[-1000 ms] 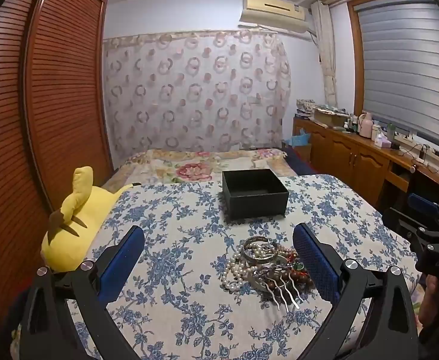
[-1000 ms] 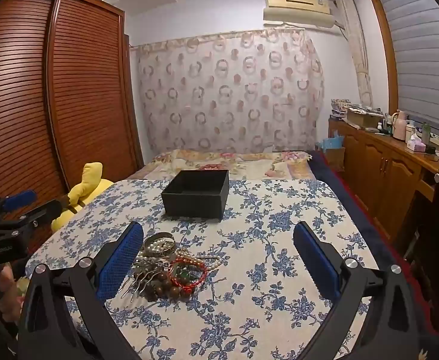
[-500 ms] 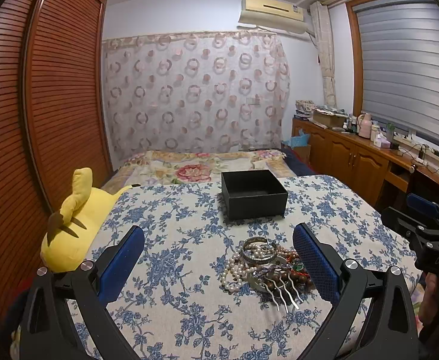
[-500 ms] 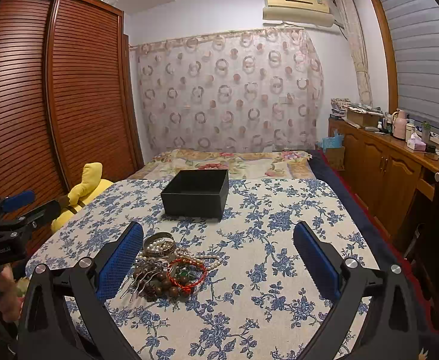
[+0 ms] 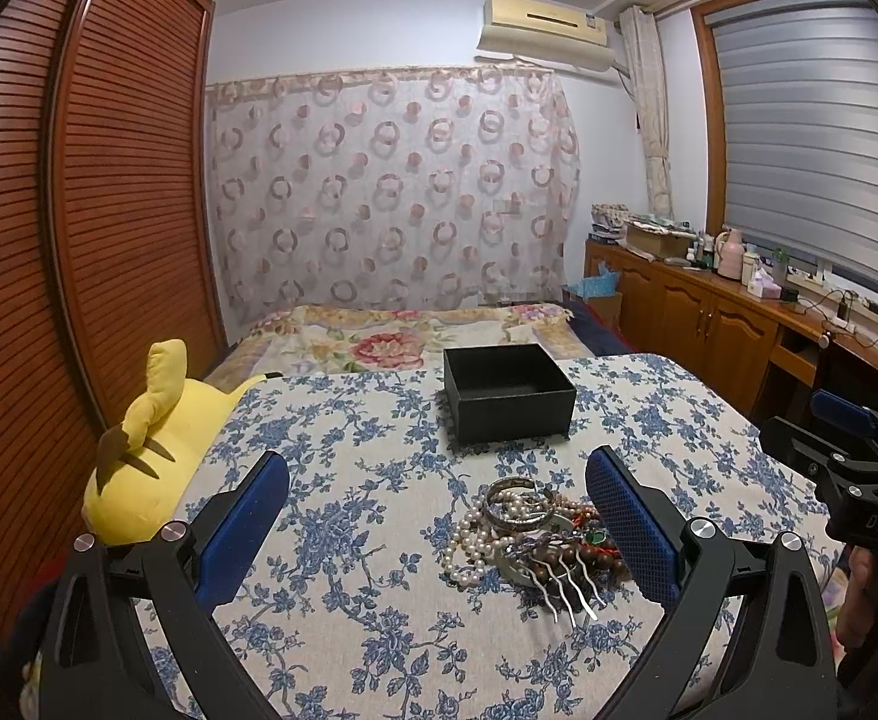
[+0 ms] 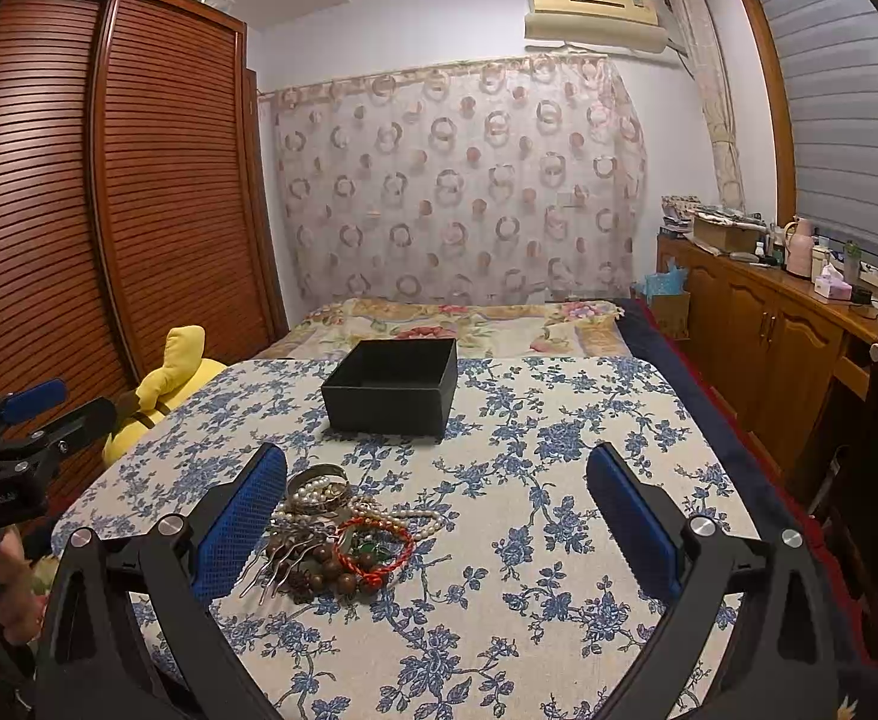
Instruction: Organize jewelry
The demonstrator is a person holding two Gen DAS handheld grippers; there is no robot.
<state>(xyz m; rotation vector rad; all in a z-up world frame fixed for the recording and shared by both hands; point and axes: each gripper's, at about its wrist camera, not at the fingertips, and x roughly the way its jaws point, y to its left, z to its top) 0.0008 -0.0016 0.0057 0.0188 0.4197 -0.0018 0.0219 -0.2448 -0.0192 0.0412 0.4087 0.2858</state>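
In the left wrist view, the left gripper (image 5: 437,516) is hovering over a table (image 5: 330,540) covered in a blue-flowered cloth, its blue-padded fingers (image 5: 243,522) standing wide apart with nothing between them. A heap of jewelry (image 5: 535,534) is lying on the cloth just inside the right-hand finger: a metal bangle (image 5: 514,501) is sitting at the far end, a string of pearls (image 5: 469,546) is trailing to the left, and a metal hair comb (image 5: 565,591) is pointing its teeth toward the camera. An open black box (image 5: 508,399) is standing farther back, apart from the heap. A yellow plush toy (image 5: 144,468) is lying at the table's left edge. The right gripper (image 5: 847,450) is showing at the right edge, a hand (image 5: 871,594) gripping it below.

In the right wrist view, the right gripper (image 6: 437,516) is also hanging above the table (image 6: 559,480) with its fingers (image 6: 634,519) spread wide and holding nothing. The jewelry (image 6: 342,534) is lying just beside the left-hand finger, with a red bracelet (image 6: 374,546) and brown wooden beads (image 6: 324,573) at its near side. The black box (image 6: 393,387) is sitting beyond it. The left gripper (image 6: 36,420) is reaching in from the left edge, and the plush toy (image 6: 165,384) is peeking out behind it.
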